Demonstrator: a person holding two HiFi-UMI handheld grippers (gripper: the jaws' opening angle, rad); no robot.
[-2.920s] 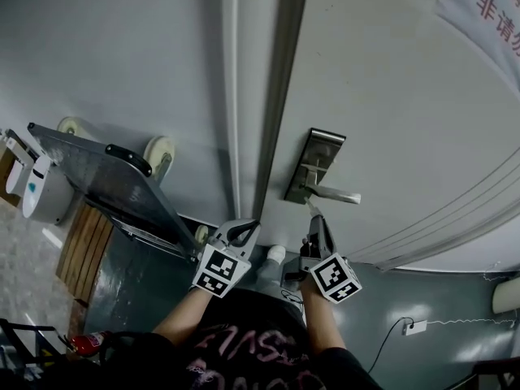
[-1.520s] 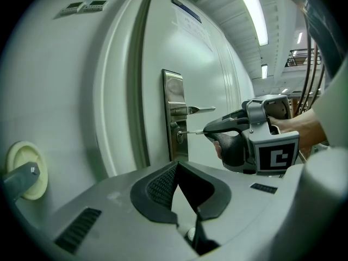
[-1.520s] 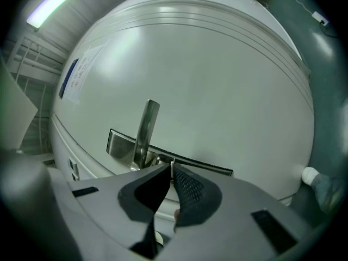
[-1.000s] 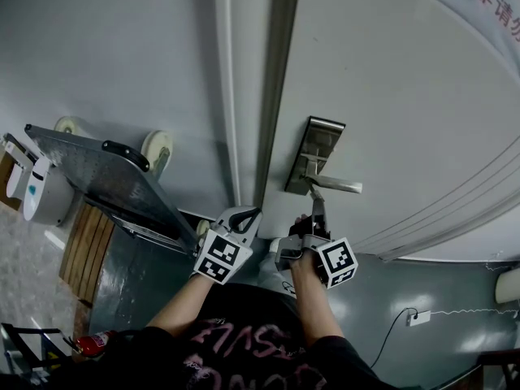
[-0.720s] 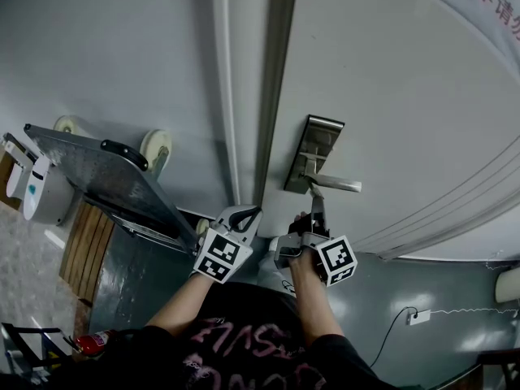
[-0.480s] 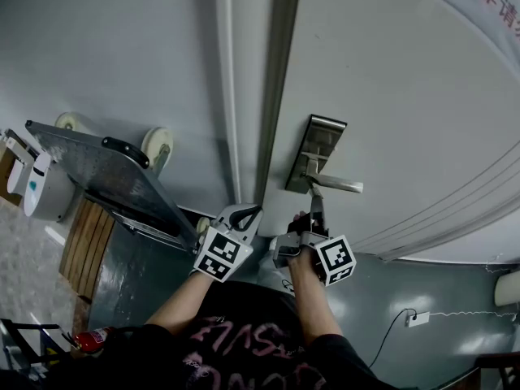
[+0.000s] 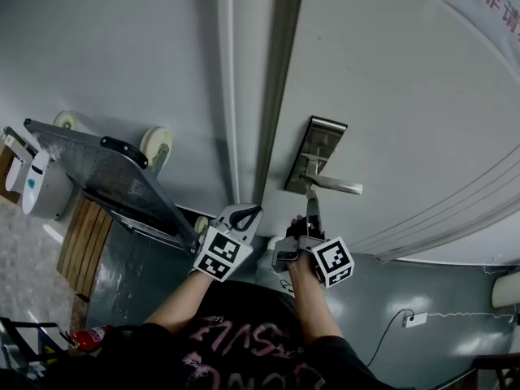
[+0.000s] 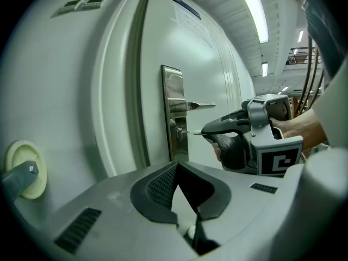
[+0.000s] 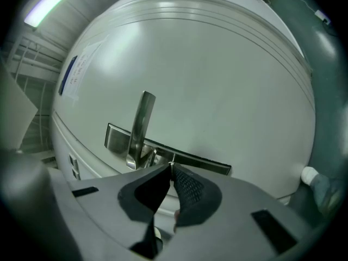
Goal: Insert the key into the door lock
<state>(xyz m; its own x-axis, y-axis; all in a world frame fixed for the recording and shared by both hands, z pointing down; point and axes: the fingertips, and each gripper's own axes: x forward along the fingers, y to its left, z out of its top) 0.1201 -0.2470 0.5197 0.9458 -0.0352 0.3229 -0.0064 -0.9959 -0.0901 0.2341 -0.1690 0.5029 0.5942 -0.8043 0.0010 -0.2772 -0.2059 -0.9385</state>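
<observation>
Now, head view: right gripper (image 7: 309, 210) pinches the key (image 7: 309, 195), tip at the lock (image 7: 318, 149) below the handle (image 7: 337, 187); left gripper (image 7: 242, 215) idles beside. Left gripper view: its jaws closed, empty; key looks level w/ keyhole (image 8: 178, 133). Right gripper view: jaws clamped on key, so push straight, no twisting.

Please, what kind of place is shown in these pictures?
Probably a corridor in a workplace or factory building: there is a plain white door with a metal lock plate, a flat trolley leaning against the wall, and long ceiling lamps.
</observation>
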